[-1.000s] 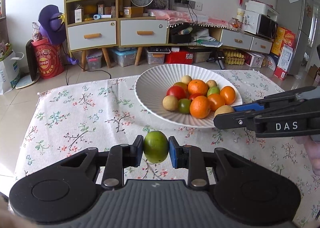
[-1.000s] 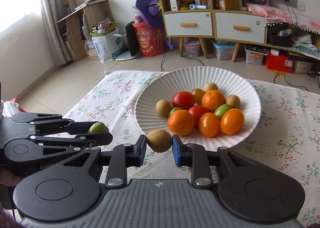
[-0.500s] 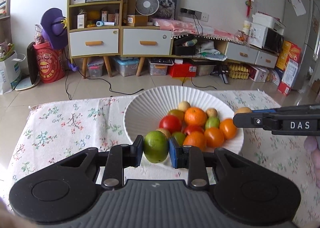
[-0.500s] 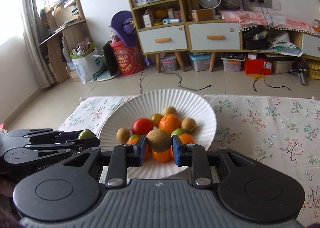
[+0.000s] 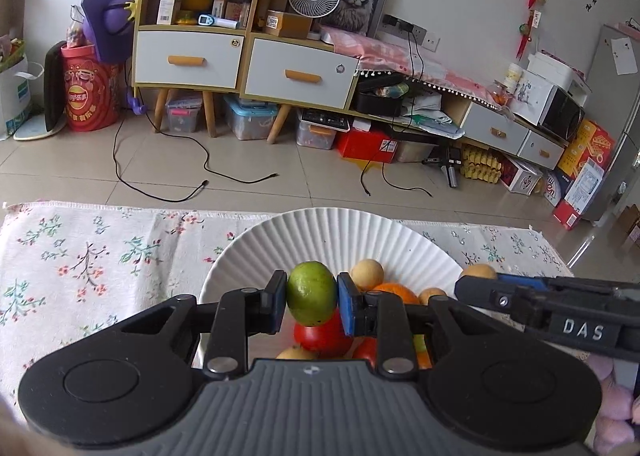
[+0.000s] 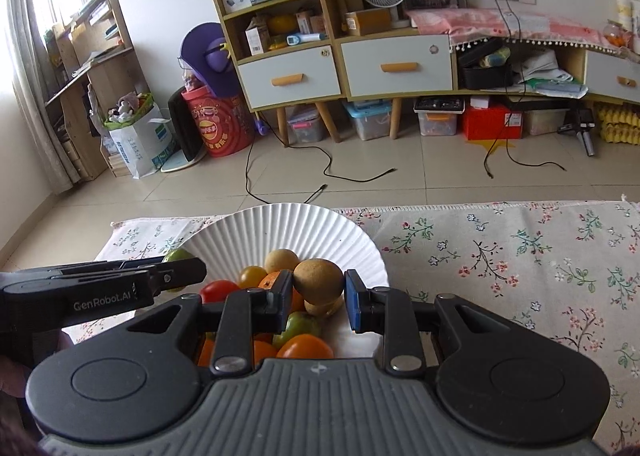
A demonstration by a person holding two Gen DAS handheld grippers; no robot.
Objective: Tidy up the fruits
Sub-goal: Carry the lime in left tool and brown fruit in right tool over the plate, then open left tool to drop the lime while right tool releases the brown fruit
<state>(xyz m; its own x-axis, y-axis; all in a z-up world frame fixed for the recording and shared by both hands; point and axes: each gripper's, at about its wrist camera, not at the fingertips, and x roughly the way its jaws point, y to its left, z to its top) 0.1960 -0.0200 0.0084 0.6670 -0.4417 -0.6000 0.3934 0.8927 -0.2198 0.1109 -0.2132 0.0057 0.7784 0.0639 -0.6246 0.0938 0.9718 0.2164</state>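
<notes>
In the left wrist view, the left tool (image 5: 312,299) is seen clamped on a green lime (image 5: 311,293), which is pressed between the blue pads and held above the near part of the white ribbed plate (image 5: 340,232). Below the lime a red tomato (image 5: 320,336) is shown in the plate, with a tan round fruit (image 5: 367,274) and an orange (image 5: 396,292) behind the right pad. The right tool (image 5: 476,282) is seen only from the side here, entering from the right edge over the plate's right rim, with a tan fruit tip showing at its end.

In the right wrist view that grip is shown head-on: the right tool (image 6: 318,296) is closed on a brown round fruit (image 6: 318,281), held over the pile in the plate (image 6: 288,223). Fruits hidden in the other view are revealed beneath it: a green tomato (image 6: 300,326), an orange tomato (image 6: 306,348) and a yellow one (image 6: 251,275). The left tool (image 6: 188,271) is seen from the side at the left, over the plate's left rim, with the lime (image 6: 176,256) partly hidden behind it.

The plate is set on a desk covered by a floral cloth (image 6: 520,256); a tiled floor (image 5: 240,159) and a cabinet (image 5: 240,55) are seen beyond.
</notes>
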